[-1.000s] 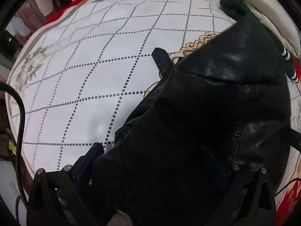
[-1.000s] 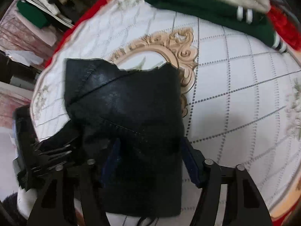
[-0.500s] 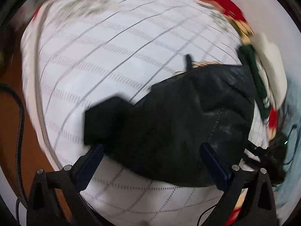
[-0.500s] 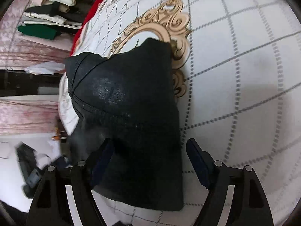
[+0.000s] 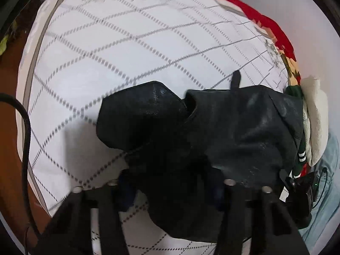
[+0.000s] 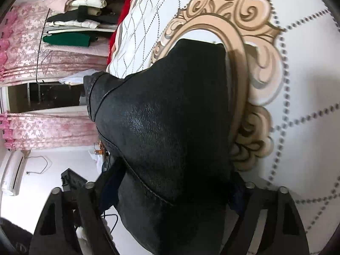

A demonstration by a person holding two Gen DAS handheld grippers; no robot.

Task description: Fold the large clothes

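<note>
A black leather jacket (image 5: 233, 127) lies bunched on the white quilted bed cover (image 5: 127, 42), with one flap (image 5: 140, 119) sticking out to the left. My left gripper (image 5: 172, 189) is closed in on a fold of the jacket's near edge. In the right wrist view the jacket (image 6: 170, 127) fills the middle and rises off the cover. My right gripper (image 6: 172, 193) has the jacket's lower part between its fingers; the tips are hidden by leather.
Folded green and white clothes (image 5: 312, 123) are stacked at the right edge of the bed. A gold ornament print (image 6: 244, 42) marks the cover. A shelf of folded clothes (image 6: 78, 21) and pink curtains (image 6: 31, 63) stand at the left.
Both grippers have closed in from wide open onto the jacket. The right one has lifted its side off the cover. The left view has swung and the jacket's left flap now sticks out.
</note>
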